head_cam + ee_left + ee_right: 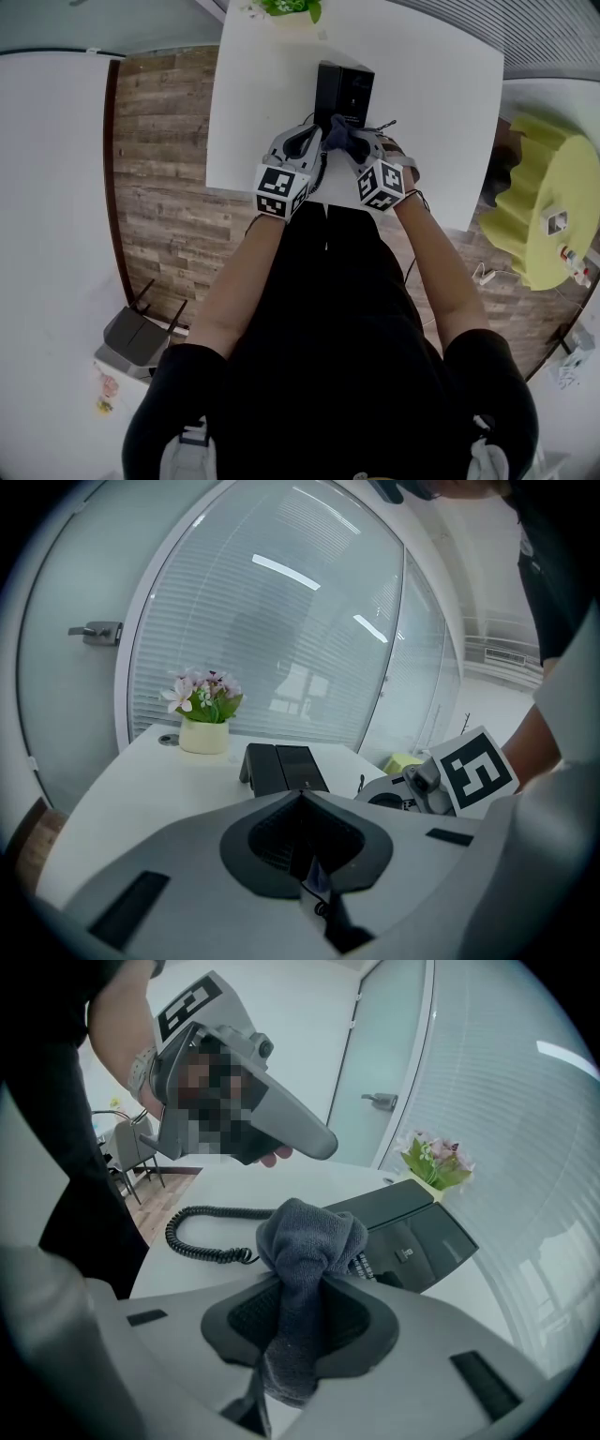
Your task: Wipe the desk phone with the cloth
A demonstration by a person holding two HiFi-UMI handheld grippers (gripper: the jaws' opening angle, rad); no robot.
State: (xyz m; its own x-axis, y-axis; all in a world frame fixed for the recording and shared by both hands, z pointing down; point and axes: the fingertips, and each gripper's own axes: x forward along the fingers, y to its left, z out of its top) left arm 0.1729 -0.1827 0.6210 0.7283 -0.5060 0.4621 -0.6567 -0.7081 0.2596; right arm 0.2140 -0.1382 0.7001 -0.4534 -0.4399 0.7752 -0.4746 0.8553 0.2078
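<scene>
A black desk phone stands on the white table; in the right gripper view the desk phone shows its keypad and its coiled cord on the tabletop. My right gripper is shut on a dark grey cloth, whose bunched end hangs just in front of the phone's near side. In the head view the cloth sits at the phone's near edge. My left gripper is shut with nothing seen between its jaws, raised beside the right one, a little short of the phone.
A pot of pink flowers stands at the table's far end. Behind it is a glass wall with blinds and a door handle. A yellow-green stool is to the right, a grey chair on the wood floor to the left.
</scene>
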